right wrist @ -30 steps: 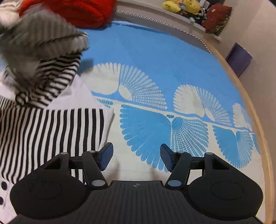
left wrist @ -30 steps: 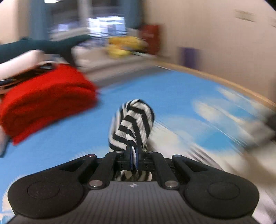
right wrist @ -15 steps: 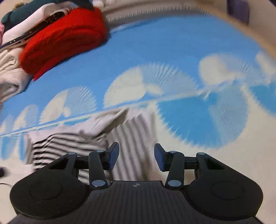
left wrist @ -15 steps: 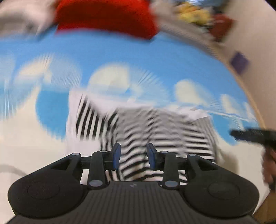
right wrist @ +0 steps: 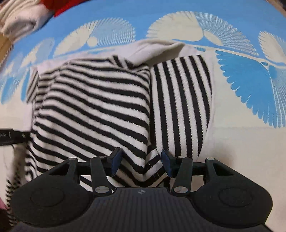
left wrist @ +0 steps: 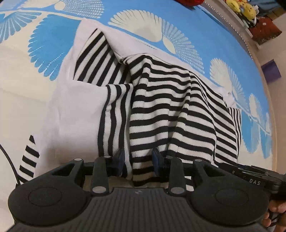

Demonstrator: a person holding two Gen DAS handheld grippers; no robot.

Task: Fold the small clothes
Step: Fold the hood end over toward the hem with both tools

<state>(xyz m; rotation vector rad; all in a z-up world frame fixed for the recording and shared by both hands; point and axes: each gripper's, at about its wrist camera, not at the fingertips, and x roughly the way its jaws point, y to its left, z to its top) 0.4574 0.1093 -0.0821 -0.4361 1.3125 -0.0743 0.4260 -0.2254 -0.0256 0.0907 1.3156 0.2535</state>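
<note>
A small black-and-white striped garment [left wrist: 169, 110] lies on the blue and cream patterned cover [left wrist: 178, 21], with one striped part folded across its body and its white inner side [left wrist: 76, 114] showing on the left. My left gripper [left wrist: 138, 160] points down at the near hem, open, with striped cloth lying loose between its fingers. In the right wrist view the same garment [right wrist: 93, 103] fills the middle. My right gripper [right wrist: 140, 161] hovers open over a folded corner of it, cloth between the pads but not pinched.
A red folded knit [right wrist: 59, 7] and a pile of pale clothes [right wrist: 16, 23] lie at the far left. Yellow plush toys [left wrist: 241, 9] and a purple box [left wrist: 270, 73] sit beyond the wooden edge [left wrist: 268, 100]. A black cable [left wrist: 7, 157] runs at the left.
My left gripper let go of the striped sleeve it held up and swung down over the garment. My right gripper moved from bare cover onto the garment, its jaws narrower.
</note>
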